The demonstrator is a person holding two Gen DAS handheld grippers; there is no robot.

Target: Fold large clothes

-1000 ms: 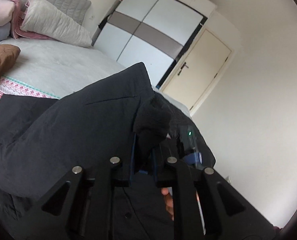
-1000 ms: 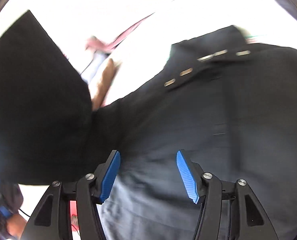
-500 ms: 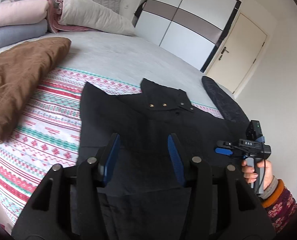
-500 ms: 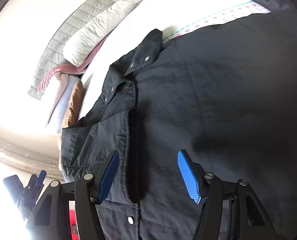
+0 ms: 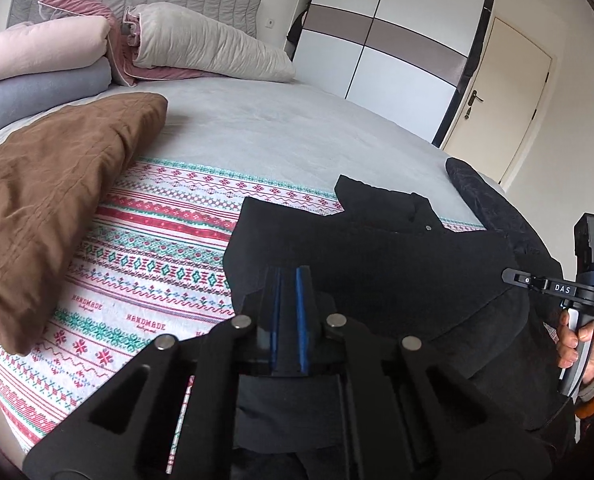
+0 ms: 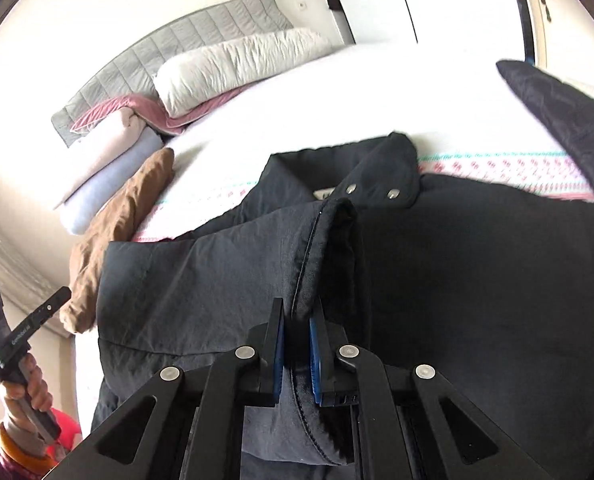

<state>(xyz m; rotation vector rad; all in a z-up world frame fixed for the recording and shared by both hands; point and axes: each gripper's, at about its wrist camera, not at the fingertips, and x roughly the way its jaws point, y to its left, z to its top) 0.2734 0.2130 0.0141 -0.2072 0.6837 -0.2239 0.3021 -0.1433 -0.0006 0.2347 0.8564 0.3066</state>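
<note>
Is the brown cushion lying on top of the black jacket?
No, the brown cushion lies apart from the black jacket, with patterned blanket between them.

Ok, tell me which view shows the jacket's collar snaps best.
The right wrist view: the collar faces the camera, well lit, with two metal snaps side by side. The left wrist view shows the same collar farther off and dark, with only one snap visible.
</note>
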